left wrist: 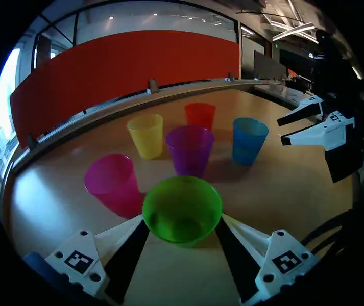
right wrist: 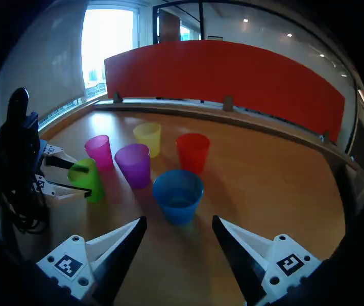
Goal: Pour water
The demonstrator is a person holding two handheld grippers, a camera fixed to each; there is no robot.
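Left gripper (left wrist: 182, 221) clamped an upright green cup (left wrist: 182, 206) | right gripper (right wrist: 179, 218) stood open, blue cup (right wrist: 177, 196) just ahead, untouched | both cups stood midway on the desk (right wrist: 268, 178), well off its far edge

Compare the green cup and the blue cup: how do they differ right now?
Colour: the green cup is green, the blue cup blue. Grip: the left gripper clamps the green cup on both sides; the blue cup stands free on the table, ahead of the open right gripper. Both are translucent plastic cups, mouths up.
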